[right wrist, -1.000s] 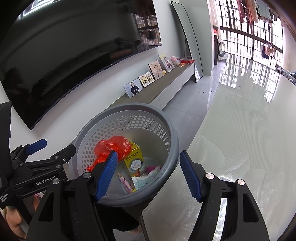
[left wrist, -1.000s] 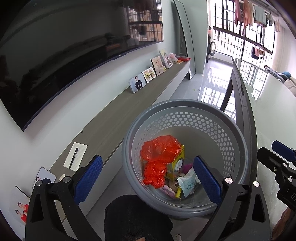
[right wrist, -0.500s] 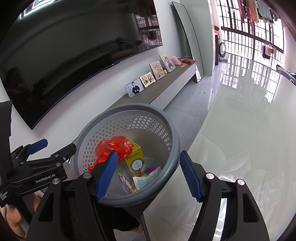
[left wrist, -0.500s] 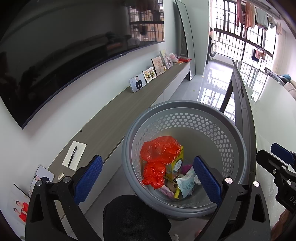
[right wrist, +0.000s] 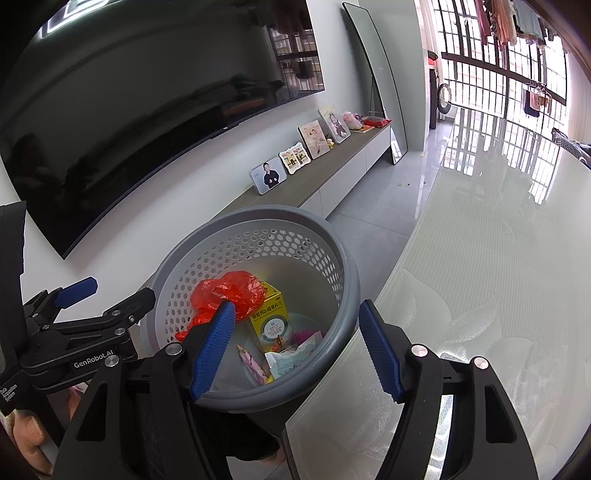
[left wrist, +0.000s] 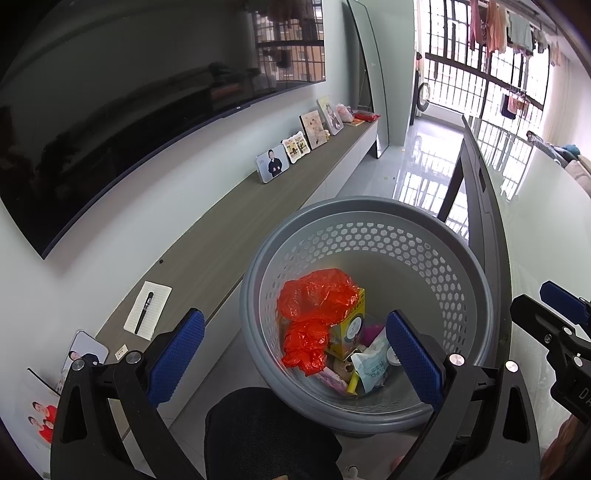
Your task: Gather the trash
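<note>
Seen from above in both wrist views: a grey perforated basket [left wrist: 369,236] on the floor, low and centre in the left view, centre-left in the right view [right wrist: 332,258]. Heaped inside at the bottom: a crumpled red plastic bag [left wrist: 314,306], a yellow box [left wrist: 351,332] just beside it, a pale blue-and-white packet [left wrist: 371,369] and pink wrappers [left wrist: 332,380] lower down. Same heap caught in the right view, with the red bag [right wrist: 229,291] at upper left of the pile and the yellow box [right wrist: 271,321] upright at its centre.

Pictured at the bottom of the left view: the left gripper [left wrist: 295,362], jaws spread wide, blue pads framing the basket's mouth, nothing between them, touching nothing. Poised likewise at the bottom of the right view: the right gripper [right wrist: 295,347], jaws parted and empty, one pad over the basket's inside, the other over the glossy white bench [right wrist: 498,277] filling the right of the frame. Each gripper also glimpsed at the edge of the other's view.

Along the wall at left: a dark television [left wrist: 129,122] above a long wooden shelf [left wrist: 229,229], with framed photos [left wrist: 272,164] lined up toward the upper centre, and a notepad [left wrist: 147,310] with a pen [left wrist: 143,312] lying at lower left. Barred windows and hanging laundry [left wrist: 498,26] at upper right.
</note>
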### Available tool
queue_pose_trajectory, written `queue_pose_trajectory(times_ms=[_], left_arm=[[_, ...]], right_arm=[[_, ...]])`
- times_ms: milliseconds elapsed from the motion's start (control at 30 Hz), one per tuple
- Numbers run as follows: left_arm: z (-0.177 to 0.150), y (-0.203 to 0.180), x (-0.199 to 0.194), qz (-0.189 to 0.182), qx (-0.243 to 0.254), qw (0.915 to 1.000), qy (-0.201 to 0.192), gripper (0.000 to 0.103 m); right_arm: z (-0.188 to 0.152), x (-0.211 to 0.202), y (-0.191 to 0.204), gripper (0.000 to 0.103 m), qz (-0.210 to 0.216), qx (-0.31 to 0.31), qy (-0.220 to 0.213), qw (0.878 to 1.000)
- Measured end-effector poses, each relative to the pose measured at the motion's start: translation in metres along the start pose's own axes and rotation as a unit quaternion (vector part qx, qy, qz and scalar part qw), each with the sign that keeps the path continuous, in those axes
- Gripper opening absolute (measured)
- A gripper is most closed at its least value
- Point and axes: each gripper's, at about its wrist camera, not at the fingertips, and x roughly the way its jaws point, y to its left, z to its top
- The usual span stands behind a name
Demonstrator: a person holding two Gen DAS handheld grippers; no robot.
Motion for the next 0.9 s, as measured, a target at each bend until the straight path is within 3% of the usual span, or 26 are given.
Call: queue_pose_trajectory(times_ms=[900], left_arm=[[-0.0001, -0.0022, -0.0004, -0.003, 0.005, 1.0000, 0.001, 0.097]], right_arm=[[-0.0002, -0.0021, -0.0019, 0.067, 0.001, 0.001, -0.001, 1.000]])
